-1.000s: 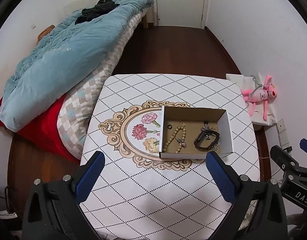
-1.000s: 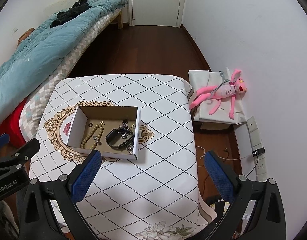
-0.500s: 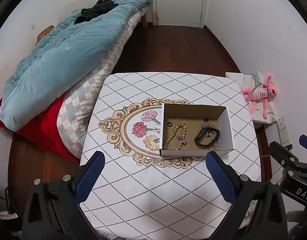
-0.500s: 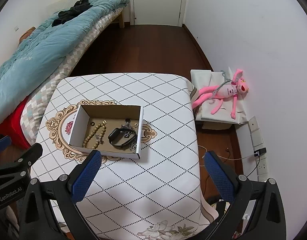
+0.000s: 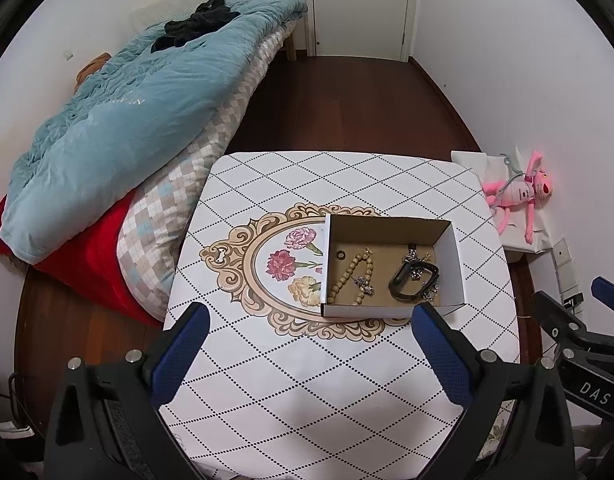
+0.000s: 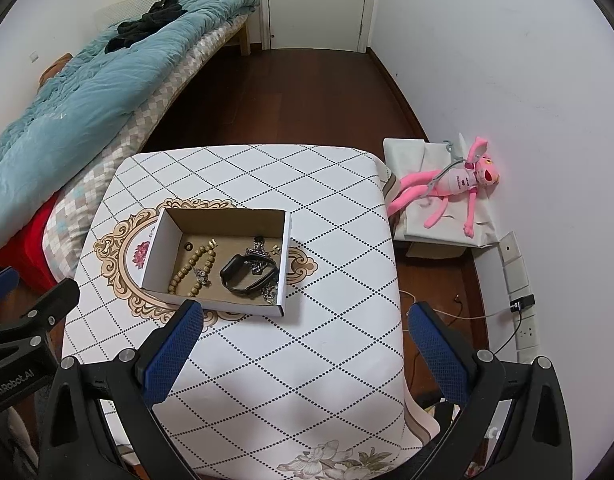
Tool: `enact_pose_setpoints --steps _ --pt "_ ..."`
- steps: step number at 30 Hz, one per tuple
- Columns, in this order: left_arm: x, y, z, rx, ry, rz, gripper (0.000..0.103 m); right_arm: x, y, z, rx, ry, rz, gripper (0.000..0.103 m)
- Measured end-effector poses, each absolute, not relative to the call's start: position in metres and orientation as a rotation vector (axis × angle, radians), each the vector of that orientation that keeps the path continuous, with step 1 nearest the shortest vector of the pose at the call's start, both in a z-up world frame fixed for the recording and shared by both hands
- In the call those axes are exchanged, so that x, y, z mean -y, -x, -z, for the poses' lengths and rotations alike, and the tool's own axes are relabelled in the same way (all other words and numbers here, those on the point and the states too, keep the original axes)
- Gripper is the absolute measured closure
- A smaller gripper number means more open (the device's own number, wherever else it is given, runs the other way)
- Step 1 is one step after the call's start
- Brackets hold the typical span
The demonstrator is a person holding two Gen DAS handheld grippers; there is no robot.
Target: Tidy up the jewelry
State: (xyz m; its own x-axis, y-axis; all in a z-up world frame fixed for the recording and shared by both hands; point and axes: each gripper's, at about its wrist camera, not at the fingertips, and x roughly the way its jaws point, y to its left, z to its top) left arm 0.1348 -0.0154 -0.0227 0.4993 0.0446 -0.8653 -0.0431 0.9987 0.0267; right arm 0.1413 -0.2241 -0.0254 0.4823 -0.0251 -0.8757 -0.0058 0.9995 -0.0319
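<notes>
Small bedroom, dark wood floor (image 5: 347,112), white walls, closed door (image 6: 317,0) at the far end. Bed (image 5: 119,128) along the left with a teal duvet and some black clothes dumped on top. Pink plush (image 6: 451,184) lying on a white box by the right wall (outlets just below it).

Square table (image 5: 307,380) in the middle, white cloth with a dotted diamond pattern and a gold floral medallion. Open cardboard box (image 5: 457,268) sitting on the medallion's right side, with the jewelry all inside: bead bracelet (image 5: 353,276) on the left, tiny dark ring (image 5: 340,255) near its top end, black band (image 5: 413,284) on the right with a tangle of silver chain (image 6: 259,264) over and around it.

Left gripper (image 5: 307,352) hovering above the near part of the table, blue-padded fingers (image 5: 179,356) spread wide, nothing between them. Right gripper (image 6: 303,348) same deal, wide apart, holding nothing, touching nothing, left finger lined up just short of the box's near wall.
</notes>
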Motion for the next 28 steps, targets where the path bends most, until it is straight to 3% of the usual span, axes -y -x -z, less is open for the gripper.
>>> enact_pose_setpoints --steps 28 --pt "0.0141 -0.1329 0.0252 -1.036 -0.002 -0.05 0.0 0.2221 -0.1396 0.0273 -1.077 0.03 0.007 0.0"
